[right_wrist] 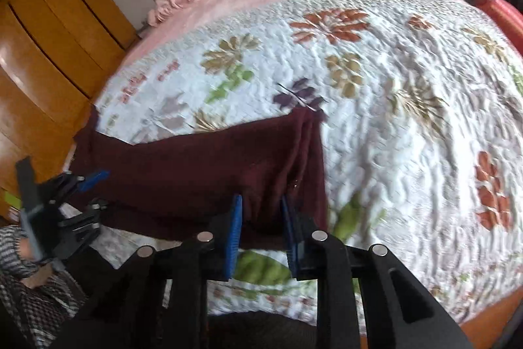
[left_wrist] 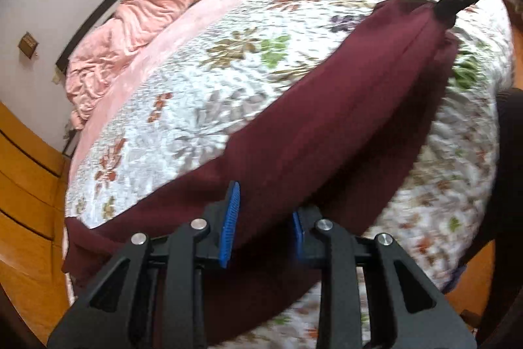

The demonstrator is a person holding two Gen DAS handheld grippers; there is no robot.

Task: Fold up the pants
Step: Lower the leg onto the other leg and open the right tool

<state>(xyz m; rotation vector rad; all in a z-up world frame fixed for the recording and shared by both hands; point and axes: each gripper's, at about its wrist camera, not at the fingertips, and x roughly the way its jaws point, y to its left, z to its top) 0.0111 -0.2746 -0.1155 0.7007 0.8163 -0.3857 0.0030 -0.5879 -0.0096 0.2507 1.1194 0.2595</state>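
Left gripper (left_wrist: 264, 223) clamped narrow on the maroon pants (left_wrist: 327, 120), blue pads (left_wrist: 230, 224) pinching the near fabric edge. Right gripper (right_wrist: 261, 231) likewise nipped onto the pants (right_wrist: 196, 165) at the folded end, cloth bunched between its blue pads (right_wrist: 236, 237). Pants stretched long between both grippers, draped across the floral quilt (left_wrist: 196, 94) near the bed's front edge. Loads of open quilt toward 12 and 1 o'clock. Pink blanket (left_wrist: 147, 12) heaped up at 11 o'clock, wooden wardrobe (right_wrist: 49, 31) at 9 o'clock.
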